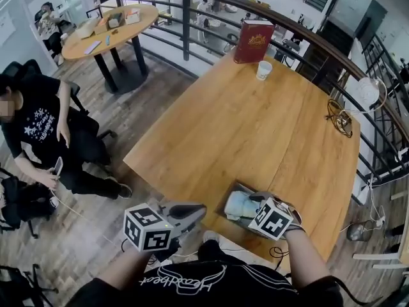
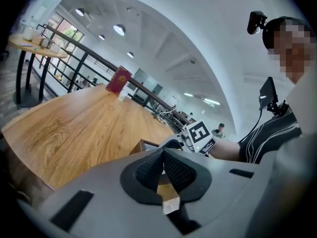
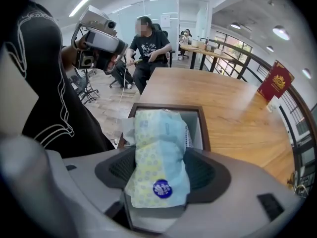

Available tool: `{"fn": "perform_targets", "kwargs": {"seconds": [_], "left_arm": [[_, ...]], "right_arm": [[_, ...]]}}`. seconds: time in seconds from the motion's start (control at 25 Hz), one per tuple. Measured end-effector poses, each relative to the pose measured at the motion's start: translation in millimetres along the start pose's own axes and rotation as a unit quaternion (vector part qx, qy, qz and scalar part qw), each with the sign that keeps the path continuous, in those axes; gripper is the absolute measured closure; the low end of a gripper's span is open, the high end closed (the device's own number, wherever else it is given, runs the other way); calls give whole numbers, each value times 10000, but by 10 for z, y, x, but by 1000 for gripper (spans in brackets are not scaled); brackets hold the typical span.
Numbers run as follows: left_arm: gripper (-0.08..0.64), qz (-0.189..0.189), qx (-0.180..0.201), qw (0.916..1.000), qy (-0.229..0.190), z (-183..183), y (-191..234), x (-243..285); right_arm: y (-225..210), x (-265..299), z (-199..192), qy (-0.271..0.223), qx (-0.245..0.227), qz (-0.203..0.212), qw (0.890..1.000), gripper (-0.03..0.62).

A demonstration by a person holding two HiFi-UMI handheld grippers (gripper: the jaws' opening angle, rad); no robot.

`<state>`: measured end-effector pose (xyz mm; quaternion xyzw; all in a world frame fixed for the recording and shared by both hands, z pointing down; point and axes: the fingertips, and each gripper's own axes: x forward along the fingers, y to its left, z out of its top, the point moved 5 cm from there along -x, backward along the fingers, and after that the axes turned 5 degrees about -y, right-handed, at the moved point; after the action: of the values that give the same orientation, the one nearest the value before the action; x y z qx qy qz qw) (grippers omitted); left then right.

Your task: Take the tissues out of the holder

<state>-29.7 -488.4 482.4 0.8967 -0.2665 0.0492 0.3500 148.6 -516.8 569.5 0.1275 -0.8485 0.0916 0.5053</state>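
An office mezzanine, with railing (image 1: 255, 8), meeting table (image 1: 108, 27) and desk chair (image 1: 22, 69)

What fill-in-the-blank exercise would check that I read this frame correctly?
The right gripper has a ___ between its jaws.
The left gripper has its jaws ___, with nothing between them.
The holder stands on the ___ table.
Beside the red book stands a white ___.
Missing: tissue pack; shut; wooden; cup.
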Motion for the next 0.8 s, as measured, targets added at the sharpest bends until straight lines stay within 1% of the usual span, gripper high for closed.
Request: {"fn": "perform_targets", "kwargs": {"seconds": [0.2,0.28,0.64,0.72,0.8], "left_arm": [[548,160,-81,9998,-120,-10,30,-189],[547,191,-121,9996,-154,-44,27,-243],[548,170,-241,9993,-228,-183,-21,-375],[548,143,-265,9993,-235,-203,-61,-393],[548,87,-250,9993,-249,-213,-142,-430]], "right_arm": [[24,80,9,376,-31,-43,9993,281],[37,116,0,449,8,-56,9990,291],[53,175,12,456,34,-161,9988,311],[73,157,18,440,65,-134,9989,318],[108,97,17,392,87,-198,9990,326]]}}
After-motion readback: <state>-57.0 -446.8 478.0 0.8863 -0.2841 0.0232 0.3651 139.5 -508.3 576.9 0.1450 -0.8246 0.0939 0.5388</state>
